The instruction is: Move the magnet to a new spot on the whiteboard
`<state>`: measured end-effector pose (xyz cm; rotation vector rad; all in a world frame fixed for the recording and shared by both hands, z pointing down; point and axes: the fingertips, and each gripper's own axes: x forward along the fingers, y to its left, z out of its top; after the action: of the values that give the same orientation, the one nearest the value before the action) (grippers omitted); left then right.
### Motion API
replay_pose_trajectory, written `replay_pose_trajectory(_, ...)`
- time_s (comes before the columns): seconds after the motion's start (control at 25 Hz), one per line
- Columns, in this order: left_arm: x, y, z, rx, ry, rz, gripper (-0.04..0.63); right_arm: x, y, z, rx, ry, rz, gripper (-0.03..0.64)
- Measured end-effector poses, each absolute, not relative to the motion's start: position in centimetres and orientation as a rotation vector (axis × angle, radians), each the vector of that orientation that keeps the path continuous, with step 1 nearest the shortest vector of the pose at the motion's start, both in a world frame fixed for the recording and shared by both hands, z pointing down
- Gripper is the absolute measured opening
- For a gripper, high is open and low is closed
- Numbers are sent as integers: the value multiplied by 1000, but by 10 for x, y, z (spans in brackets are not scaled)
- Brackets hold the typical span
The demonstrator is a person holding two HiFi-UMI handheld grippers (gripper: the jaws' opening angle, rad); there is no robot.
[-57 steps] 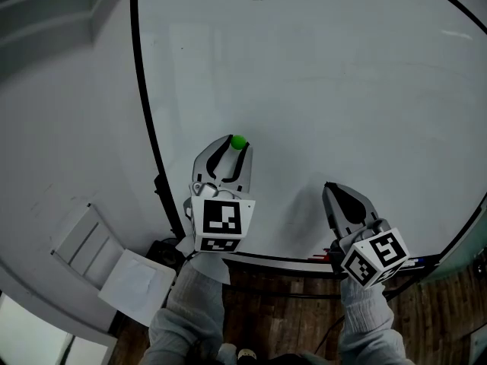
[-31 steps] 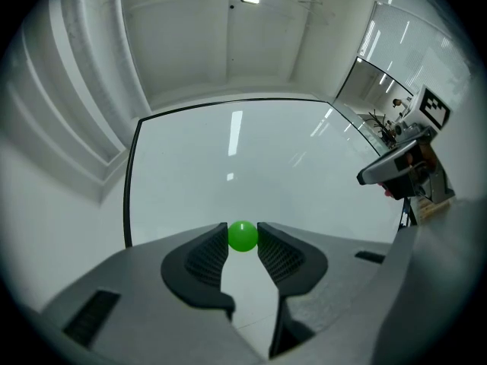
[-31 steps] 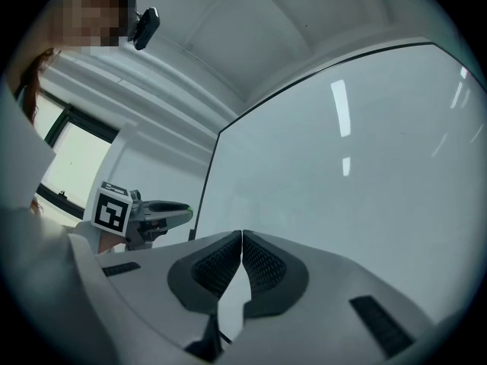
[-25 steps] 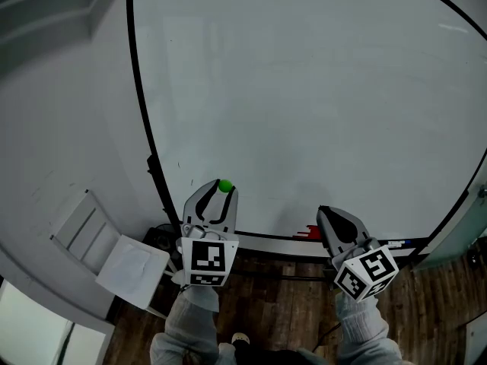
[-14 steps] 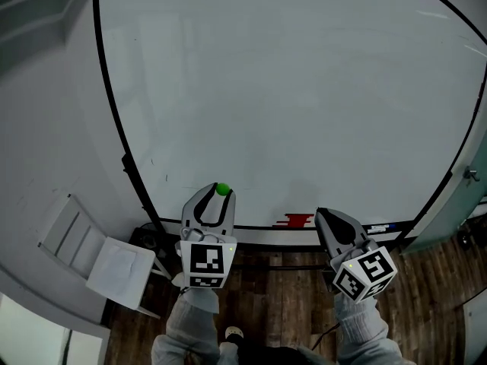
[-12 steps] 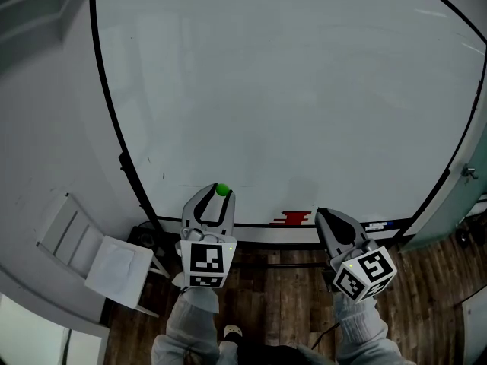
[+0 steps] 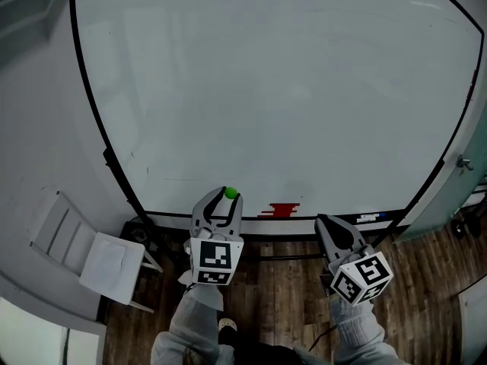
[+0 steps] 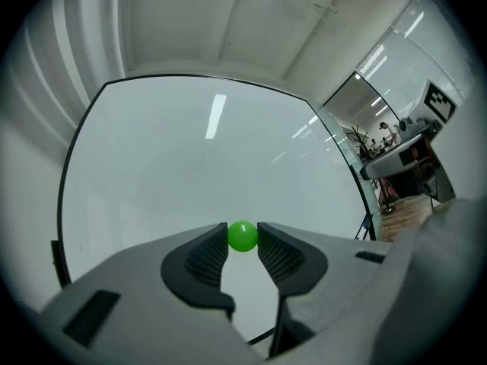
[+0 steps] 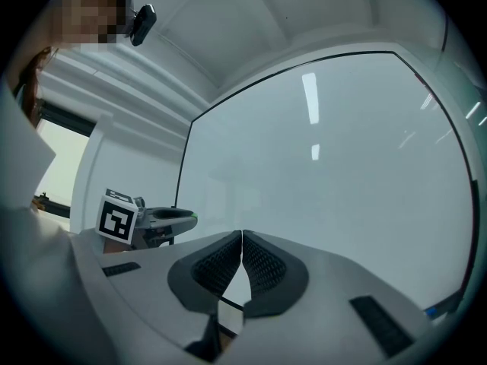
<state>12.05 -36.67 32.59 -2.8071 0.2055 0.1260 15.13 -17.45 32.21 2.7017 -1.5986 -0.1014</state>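
Observation:
The small green ball magnet [image 7: 231,193] is pinched between the tips of my left gripper [image 7: 230,196], which is shut on it. In the left gripper view the magnet [image 8: 243,236] sits between the ribbed pads [image 8: 208,255], held clear in front of the large whiteboard [image 8: 190,166]. In the head view the left gripper hangs near the bottom edge of the whiteboard [image 7: 289,90]. My right gripper [image 7: 320,222] is shut with nothing in it, its pads [image 9: 259,263] touching. The right gripper view also shows the left gripper [image 9: 163,219] off to the left.
A red block [image 7: 283,209] and some markers [image 7: 373,218] lie on the board's bottom tray. A white folding chair [image 7: 99,253] stands at the lower left on the wooden floor [image 7: 289,295]. A door handle [image 7: 463,163] shows at the right edge.
Both grippers have drawn back from the whiteboard and sunk lower against it, so more of the board shows. The left gripper still holds the magnet; the right stays shut.

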Motion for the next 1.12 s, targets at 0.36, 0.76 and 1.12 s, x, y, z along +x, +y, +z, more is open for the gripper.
replay_pose_trajectory(0.36, 176, -348, 343, -2808, 167, 93, 126, 181, -147, 346, 2749, -1506, -40, 28)
replay_pose_trajectory(0.76, 228, -358, 344, -2778, 229, 103, 126, 212, -128, 365, 2791, -1421, 31, 28)
replay_pose_trajectory(1.12, 245, -381, 354, -2751, 346, 30, 126, 225, -133, 375, 2788, -1418, 59, 29)
